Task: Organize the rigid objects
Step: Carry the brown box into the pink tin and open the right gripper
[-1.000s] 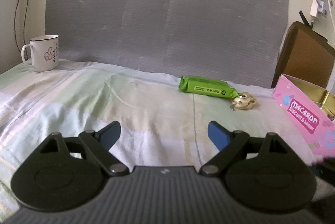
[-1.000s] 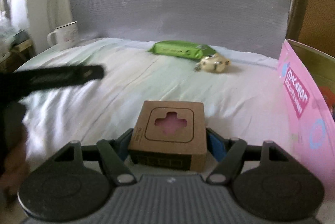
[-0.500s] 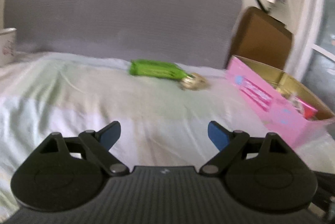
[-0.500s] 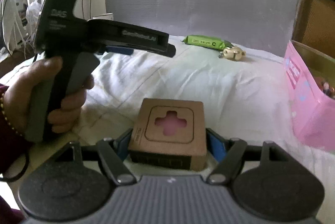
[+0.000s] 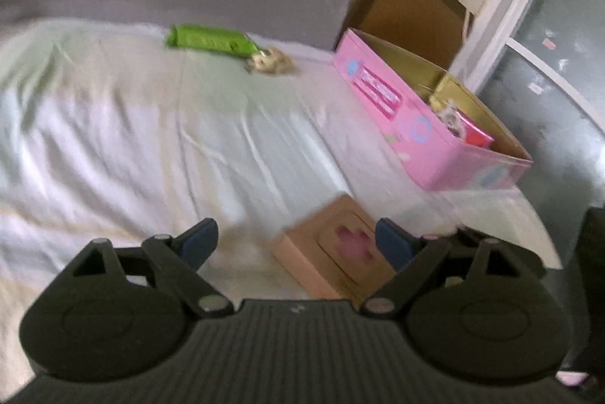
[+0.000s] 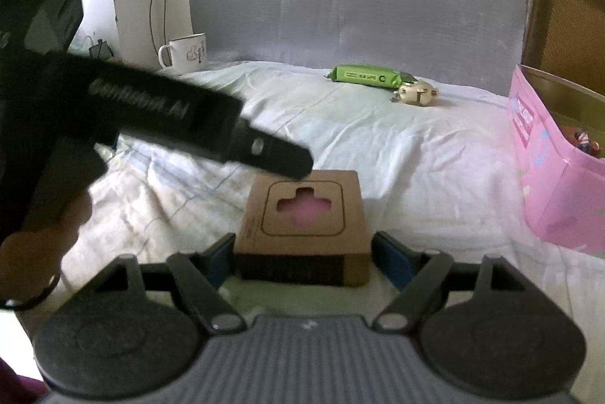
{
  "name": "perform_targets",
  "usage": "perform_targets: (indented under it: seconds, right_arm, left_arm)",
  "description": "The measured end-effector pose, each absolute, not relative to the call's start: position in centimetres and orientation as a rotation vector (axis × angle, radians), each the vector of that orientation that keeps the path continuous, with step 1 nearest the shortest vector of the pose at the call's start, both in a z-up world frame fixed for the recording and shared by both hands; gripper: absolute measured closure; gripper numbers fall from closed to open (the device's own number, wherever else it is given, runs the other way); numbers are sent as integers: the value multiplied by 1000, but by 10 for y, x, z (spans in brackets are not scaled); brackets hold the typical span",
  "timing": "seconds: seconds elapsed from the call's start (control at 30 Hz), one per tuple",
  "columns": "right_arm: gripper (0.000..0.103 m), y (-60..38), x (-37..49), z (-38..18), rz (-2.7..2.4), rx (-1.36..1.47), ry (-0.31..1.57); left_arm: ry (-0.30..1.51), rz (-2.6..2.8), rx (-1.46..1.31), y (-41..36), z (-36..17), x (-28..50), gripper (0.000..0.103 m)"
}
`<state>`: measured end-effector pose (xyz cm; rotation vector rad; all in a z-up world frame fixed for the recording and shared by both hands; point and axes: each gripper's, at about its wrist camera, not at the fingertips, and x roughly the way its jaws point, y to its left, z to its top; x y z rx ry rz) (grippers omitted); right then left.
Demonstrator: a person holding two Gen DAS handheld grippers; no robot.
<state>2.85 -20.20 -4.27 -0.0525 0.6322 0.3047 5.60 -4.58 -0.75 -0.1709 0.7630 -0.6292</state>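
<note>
Swung rightward since a second ago, left claw (image 5: 297, 240), now aimed at the square brown cardboard box with a cross-shaped cutout (image 6: 304, 211) near the bed's front edge; spread wide, empty. Right claw (image 6: 302, 258) opening, box between the pads but no longer pinched, resting on the pale sheet (image 6: 416, 154). Probably a release or handover. Pink open tin (image 5: 423, 124) at the right edge; contents blurred, hard to make out. Green packet (image 6: 372, 75) and small cream trinket (image 6: 416, 93) toward the far edge.
</note>
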Motion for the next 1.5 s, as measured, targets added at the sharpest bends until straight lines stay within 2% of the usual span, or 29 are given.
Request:
perform_targets:
  seconds: [0.17, 0.23, 0.3, 0.37, 0.53, 0.83, 1.1, 1.5]
  right_arm:
    - [23, -202, 27, -44, 305, -44, 630]
    - [32, -203, 25, -43, 312, -41, 623]
    - [33, -204, 25, -44, 312, -40, 618]
    - [34, -207, 24, -44, 315, -23, 609]
    - [35, -220, 17, -37, 300, 41, 547]
    - [35, -245, 1, -5, 230, 25, 400]
    - [35, -288, 6, 29, 120, -12, 274]
    - [35, -385, 30, 34, -52, 18, 275]
  left_arm:
    - [783, -637, -149, -56, -14, 49, 12]
    - [784, -640, -139, -59, -14, 47, 12]
    - [790, -654, -142, -63, -14, 47, 12]
    - [794, -671, -144, -67, -13, 46, 21]
    - [820, -736, -172, -81, -11, 45, 38]
    - [746, -823, -211, -106, 23, 45, 40]
    - [657, -895, -156, -166, 62, 59, 40]
    - [692, -1015, -129, -276, 63, 96, 40]
